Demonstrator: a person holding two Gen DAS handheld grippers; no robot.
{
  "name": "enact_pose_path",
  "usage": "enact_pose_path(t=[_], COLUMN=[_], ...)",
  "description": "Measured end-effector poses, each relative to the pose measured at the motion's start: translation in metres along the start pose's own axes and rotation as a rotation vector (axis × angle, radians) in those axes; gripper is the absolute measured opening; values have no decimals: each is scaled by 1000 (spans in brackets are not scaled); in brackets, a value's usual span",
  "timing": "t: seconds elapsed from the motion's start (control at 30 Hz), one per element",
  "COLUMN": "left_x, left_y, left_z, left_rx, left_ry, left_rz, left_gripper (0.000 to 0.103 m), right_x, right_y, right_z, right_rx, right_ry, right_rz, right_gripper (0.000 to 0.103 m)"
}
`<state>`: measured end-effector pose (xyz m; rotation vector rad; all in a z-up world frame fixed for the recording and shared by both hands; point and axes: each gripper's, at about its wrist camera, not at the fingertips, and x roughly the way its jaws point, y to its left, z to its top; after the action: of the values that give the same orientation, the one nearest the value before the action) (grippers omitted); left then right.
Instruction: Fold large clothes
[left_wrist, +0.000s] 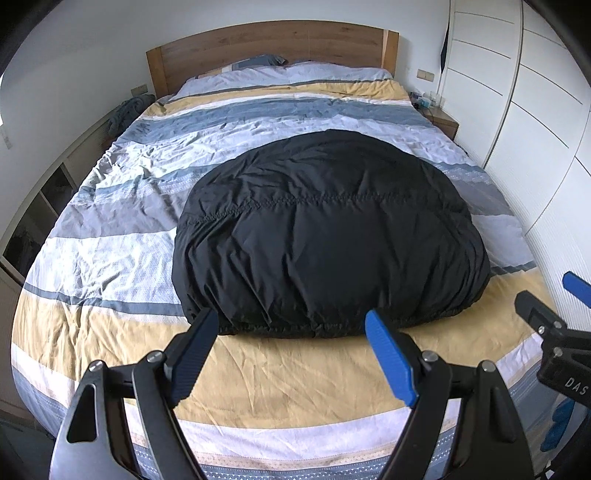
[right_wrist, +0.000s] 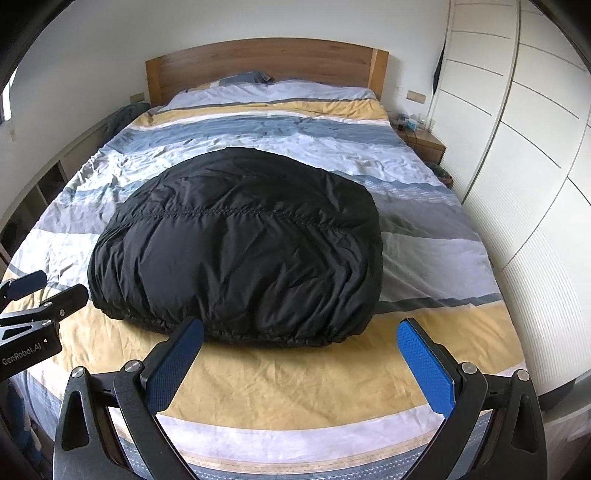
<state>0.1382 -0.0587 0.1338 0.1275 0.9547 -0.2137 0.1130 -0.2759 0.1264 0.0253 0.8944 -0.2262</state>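
A black puffy jacket (left_wrist: 328, 236) lies folded in a rounded bundle on the striped bed cover (left_wrist: 110, 266); it also shows in the right wrist view (right_wrist: 240, 251). My left gripper (left_wrist: 291, 325) is open and empty, held just short of the bundle's near edge. My right gripper (right_wrist: 301, 332) is open and empty, also just short of that edge. The right gripper shows at the right edge of the left wrist view (left_wrist: 554, 306), and the left gripper shows at the left edge of the right wrist view (right_wrist: 40, 291).
The bed (right_wrist: 295, 380) has a wooden headboard (left_wrist: 273, 44) and pillows at the far end. A white wardrobe (left_wrist: 535, 110) runs along the right side. A wooden bedside table (right_wrist: 424, 142) stands at the far right. Low shelves (left_wrist: 44, 206) line the left wall.
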Motion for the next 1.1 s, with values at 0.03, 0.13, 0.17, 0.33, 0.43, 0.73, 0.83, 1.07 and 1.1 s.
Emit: enact_pose_path(t=[0.03, 0.13, 0.17, 0.33, 0.43, 0.73, 0.83, 1.07, 1.1], left_x=[1, 6, 7, 12, 14, 18, 18, 20, 21], left_y=[0, -1, -1, -1, -1, 0, -1, -3, -3], left_z=[0, -1, -1, -3, -4, -5, -6, -8, -8], left_rx=[-4, -7, -8, -19, -21, -17, -18, -10, -10], left_ry=[5, 17, 19, 34, 40, 47, 48, 52, 53], left_rz=[-2, -5, -6, -14, -17, -20, -21, -26, -26], left_gripper=[82, 82, 82, 82, 82, 82, 82, 82, 82], right_x=[0, 2, 3, 4, 6, 10, 11, 11, 11], right_y=[-1, -4, -5, -9, -10, -10, -10, -10, -10], right_z=[0, 0, 0, 0, 0, -1, -1, 0, 0], right_rx=[-1, 1, 2, 4, 6, -1, -1, -2, -2], right_ry=[0, 3, 3, 5, 10, 20, 20, 23, 24], right_rz=[-5, -8, -10, -21, -24, -27, -26, -26, -26], right_gripper=[103, 103, 103, 102, 103, 103, 102, 103, 103])
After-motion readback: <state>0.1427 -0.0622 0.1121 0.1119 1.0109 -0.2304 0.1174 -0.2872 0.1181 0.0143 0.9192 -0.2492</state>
